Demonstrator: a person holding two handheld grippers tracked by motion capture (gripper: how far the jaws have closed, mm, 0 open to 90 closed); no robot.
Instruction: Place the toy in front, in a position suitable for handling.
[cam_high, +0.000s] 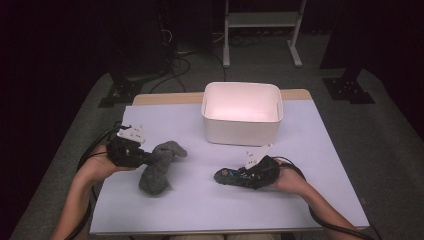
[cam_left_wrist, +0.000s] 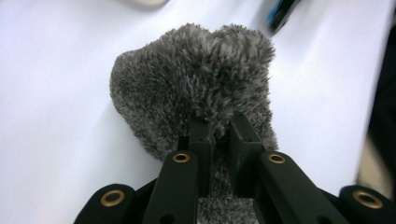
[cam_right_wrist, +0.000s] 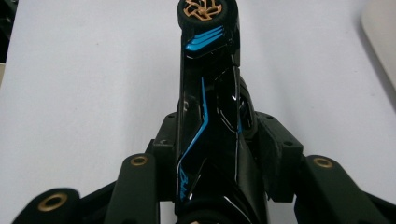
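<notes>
Sock (cam_left_wrist: 196, 79): we see a grey, fuzzy cloth with a long, rough pile.
Toy car (cam_right_wrist: 212, 116): we note hard, glossy black plastic with blue stripes; its wheel hub looks like bronze-coloured metal or plastic.
Left gripper (cam_left_wrist: 215, 135): we read its jaws as matt black plastic with brass-coloured rivets.
Bin (cam_high: 242, 114): we see smooth white plastic, faintly sheened.
Table (cam_high: 200, 200): we find a matt, smooth pale sheet; a wood-coloured edge shows at the far side.

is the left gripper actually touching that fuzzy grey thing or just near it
Touching. The left gripper view shows the left gripper with both jaws closed on a fold of the fuzzy grey cloth, its pile pressed between them.
</notes>
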